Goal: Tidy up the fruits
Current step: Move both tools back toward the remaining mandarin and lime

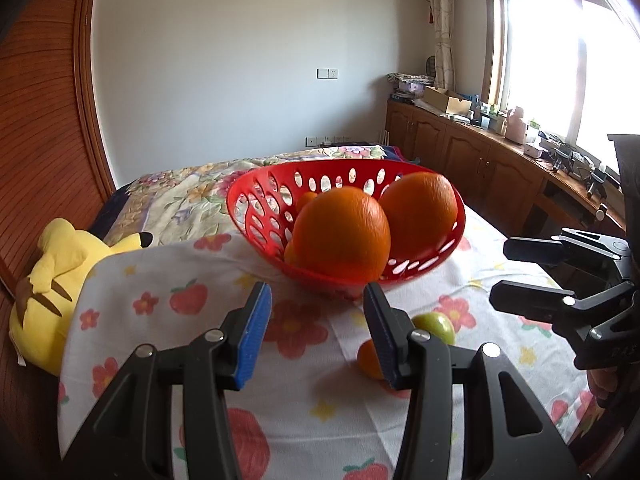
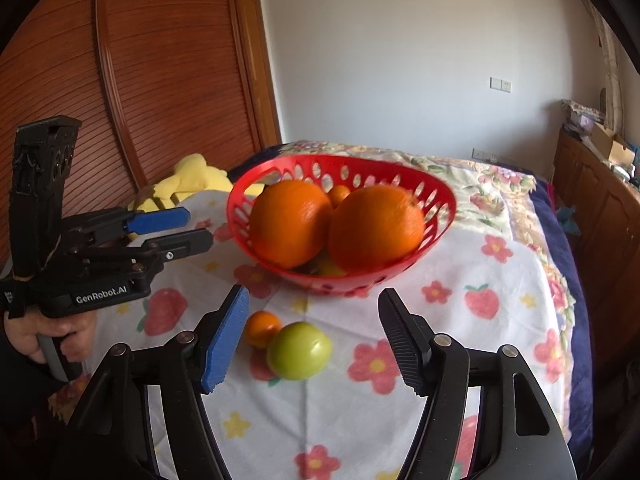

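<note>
A small green apple (image 2: 299,350) and a small orange mandarin (image 2: 262,328) are seen lying touching on the flowered cloth, just before the red perforated plastic basket (image 2: 240,200). The right gripper (image 2: 314,338) is held part-open and empty above them; the left gripper (image 1: 318,332) is likewise empty. One fruit should be straddled squarely before the jaws are shut.

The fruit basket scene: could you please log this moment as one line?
red basket: two large oranges inside | green fruit, small orange: on cloth | left gripper: open, empty | right gripper: open, empty
</note>
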The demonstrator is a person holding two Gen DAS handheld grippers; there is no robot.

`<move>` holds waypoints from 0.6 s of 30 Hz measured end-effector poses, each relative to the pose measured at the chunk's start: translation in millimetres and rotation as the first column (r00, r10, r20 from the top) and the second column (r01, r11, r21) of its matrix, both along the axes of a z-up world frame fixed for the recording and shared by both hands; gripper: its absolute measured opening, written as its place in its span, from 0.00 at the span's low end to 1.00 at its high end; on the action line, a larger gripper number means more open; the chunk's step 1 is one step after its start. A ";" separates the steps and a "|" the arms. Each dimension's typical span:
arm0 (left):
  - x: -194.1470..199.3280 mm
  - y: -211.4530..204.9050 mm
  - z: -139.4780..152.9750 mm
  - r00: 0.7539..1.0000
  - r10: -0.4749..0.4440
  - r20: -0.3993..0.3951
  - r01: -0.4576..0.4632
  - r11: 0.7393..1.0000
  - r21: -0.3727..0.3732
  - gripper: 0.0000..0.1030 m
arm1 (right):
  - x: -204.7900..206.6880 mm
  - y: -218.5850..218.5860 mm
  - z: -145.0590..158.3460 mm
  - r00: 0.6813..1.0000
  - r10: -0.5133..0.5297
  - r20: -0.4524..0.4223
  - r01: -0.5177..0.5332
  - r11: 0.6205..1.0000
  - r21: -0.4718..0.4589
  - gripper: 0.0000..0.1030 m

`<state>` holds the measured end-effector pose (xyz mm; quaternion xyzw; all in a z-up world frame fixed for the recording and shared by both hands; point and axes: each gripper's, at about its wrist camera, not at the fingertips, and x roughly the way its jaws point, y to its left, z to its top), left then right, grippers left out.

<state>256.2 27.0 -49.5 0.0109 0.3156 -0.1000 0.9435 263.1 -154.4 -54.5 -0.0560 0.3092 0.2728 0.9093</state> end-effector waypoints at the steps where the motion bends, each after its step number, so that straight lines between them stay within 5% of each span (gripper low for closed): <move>1: -1.6 -0.8 -2.2 1.000 -0.002 -0.004 0.002 1.000 -0.001 0.46 | -1.2 2.3 -2.6 1.000 -0.001 -0.001 0.001 1.000 -0.004 0.65; 18: -16.9 -23.4 -32.0 0.998 -0.015 -0.068 0.017 1.000 0.021 0.46 | 9.0 1.7 -40.4 0.990 -0.059 -0.125 0.063 0.997 0.033 0.59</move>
